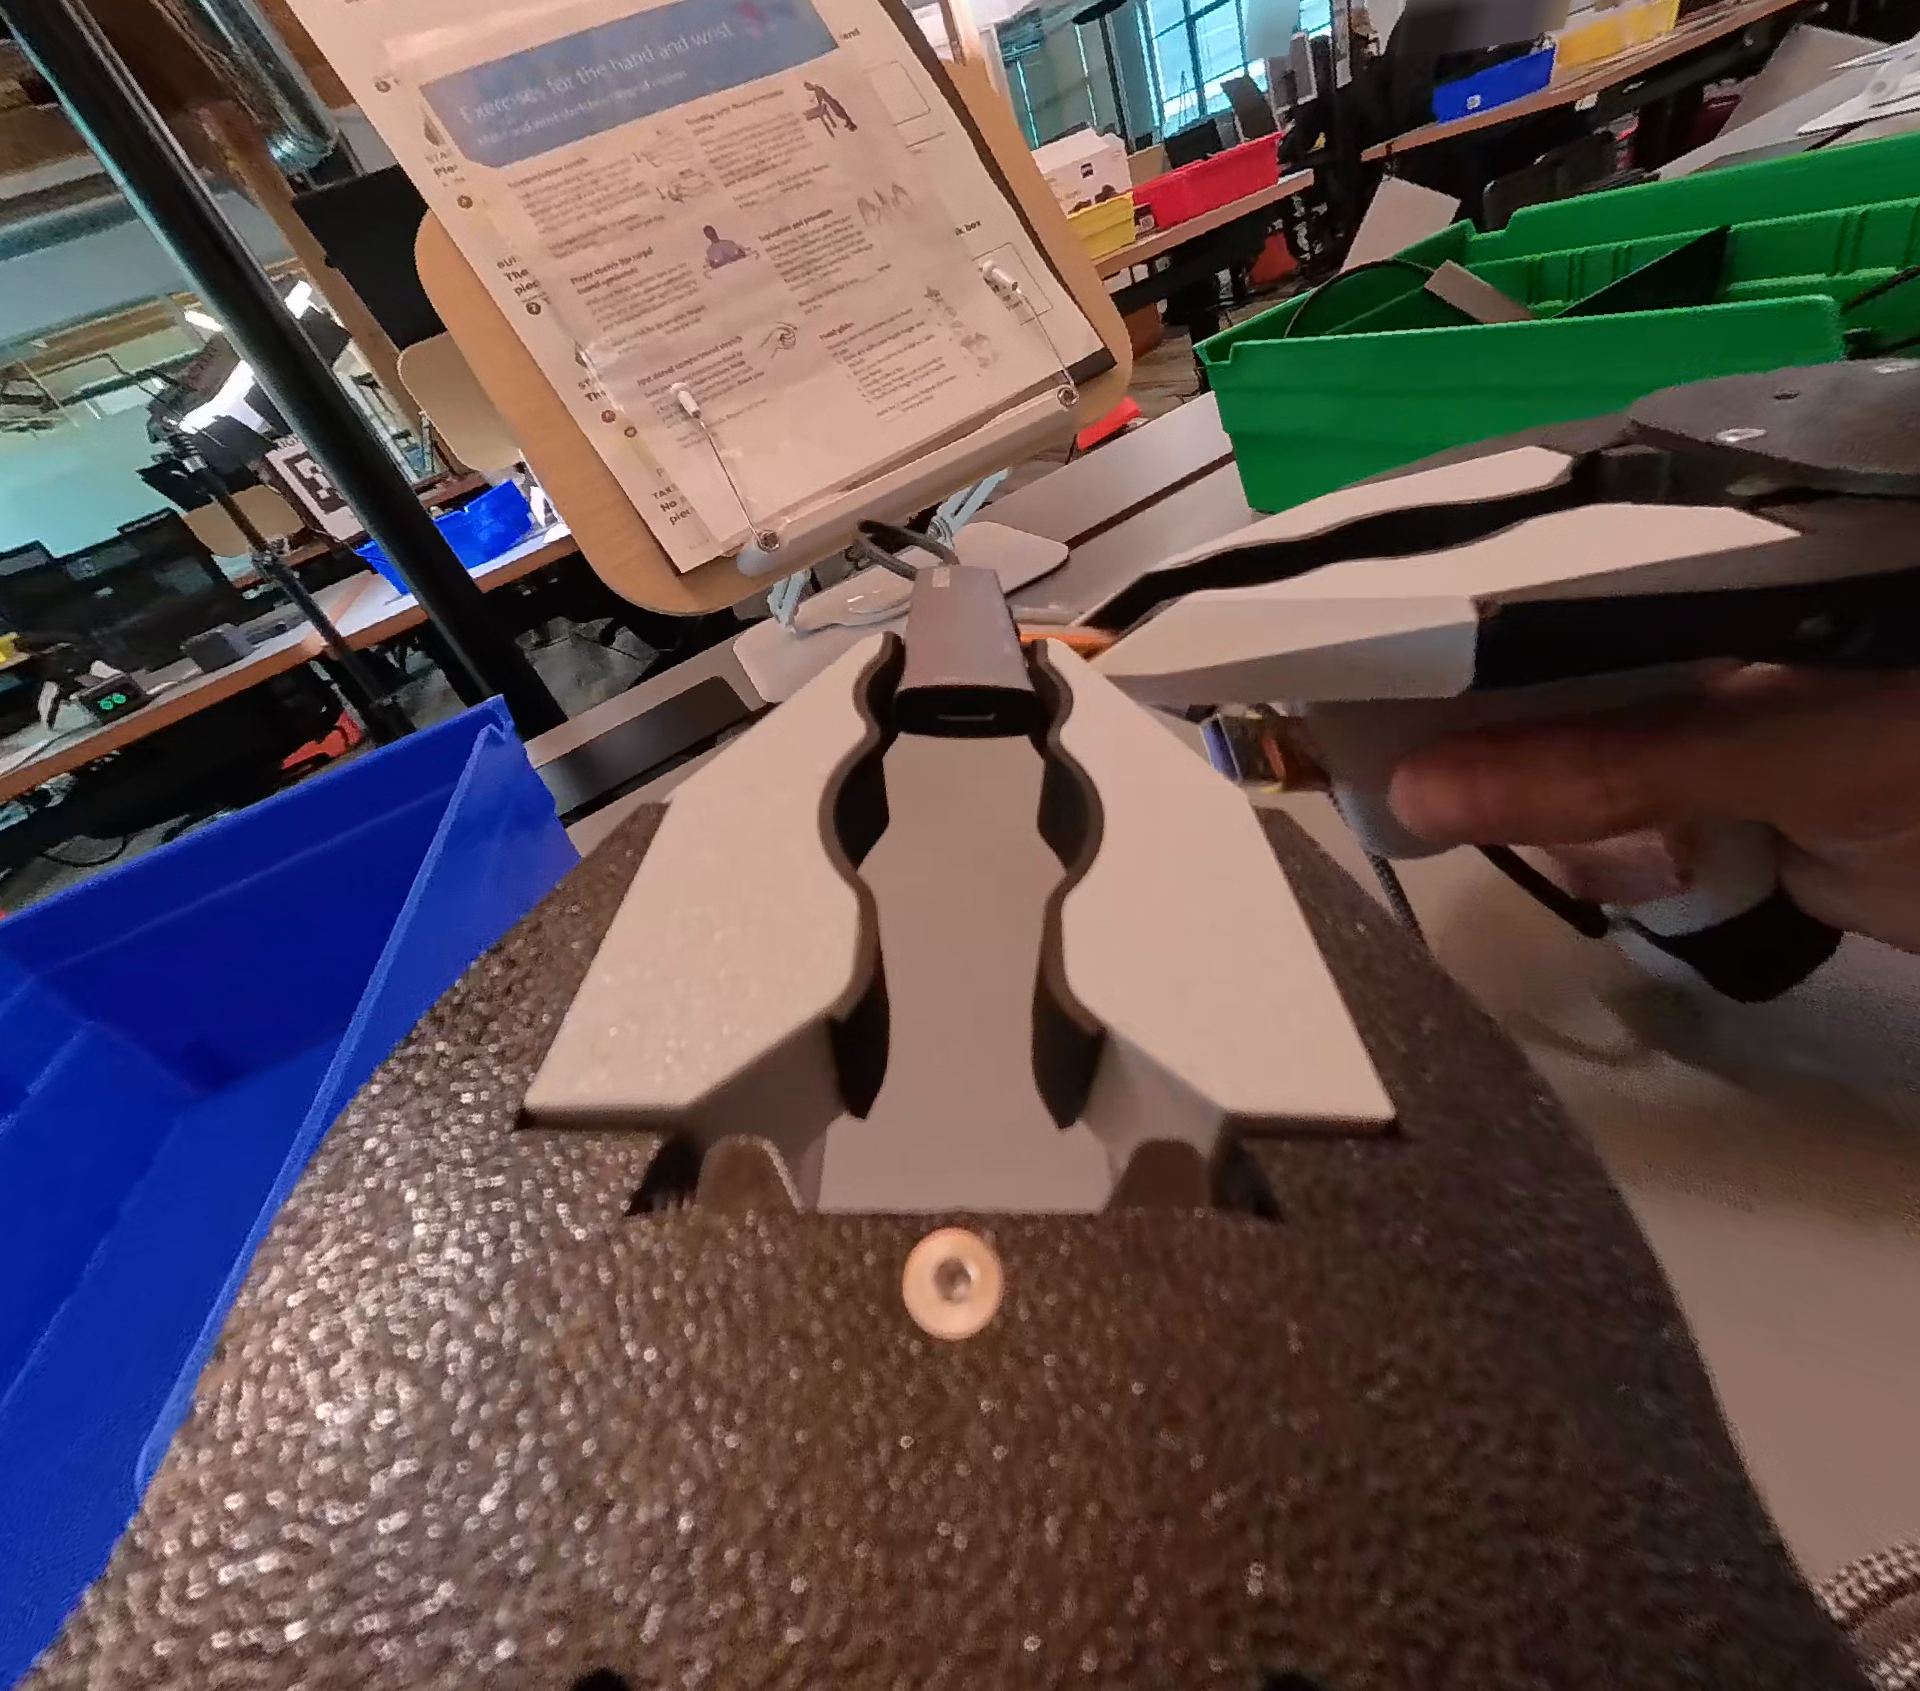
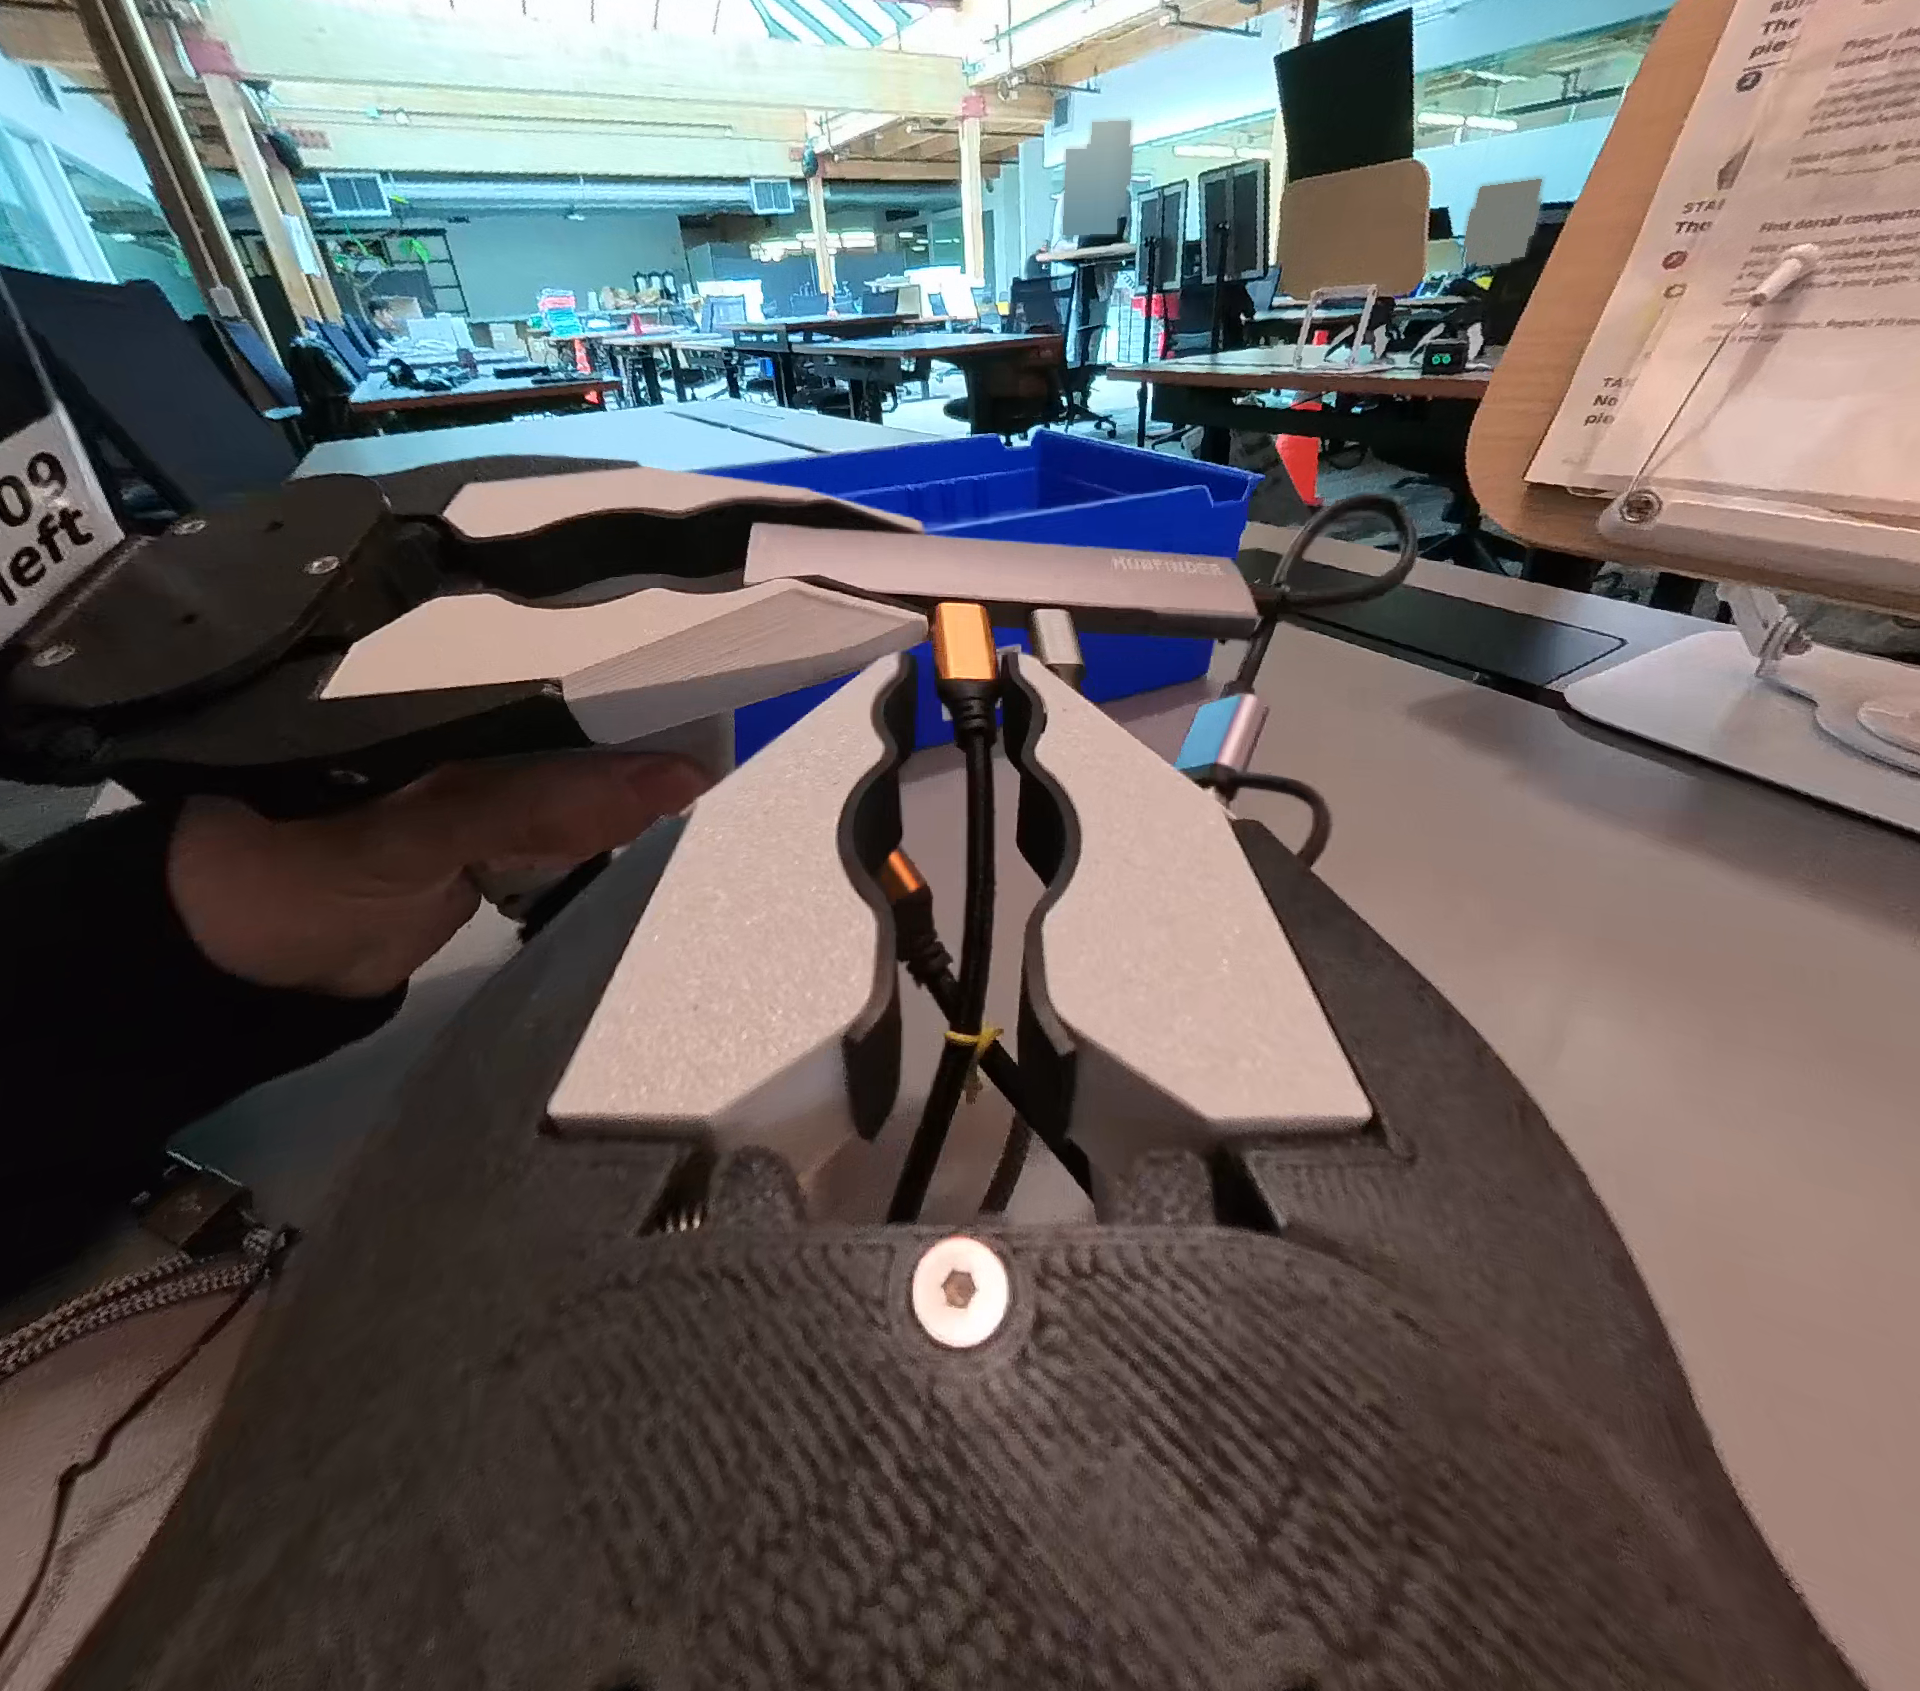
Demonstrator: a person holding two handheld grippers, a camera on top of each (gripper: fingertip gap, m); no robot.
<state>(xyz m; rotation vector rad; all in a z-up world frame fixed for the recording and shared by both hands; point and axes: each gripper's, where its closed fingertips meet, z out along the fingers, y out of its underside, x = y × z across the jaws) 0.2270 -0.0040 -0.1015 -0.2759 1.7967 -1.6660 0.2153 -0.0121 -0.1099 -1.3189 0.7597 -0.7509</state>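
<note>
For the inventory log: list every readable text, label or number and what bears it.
No writing quoted here; what bears it:
Hub: small brand mark on its side.
White tag on left hand-held gripper: black print.
Sheets on stand: printed text, mostly blurred.
Square marker: code pattern, no words.

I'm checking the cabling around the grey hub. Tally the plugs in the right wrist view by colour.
orange plug: 2, one in the hub, one lower down
silver plug: 1
blue plug: 1
Total: 4
</note>
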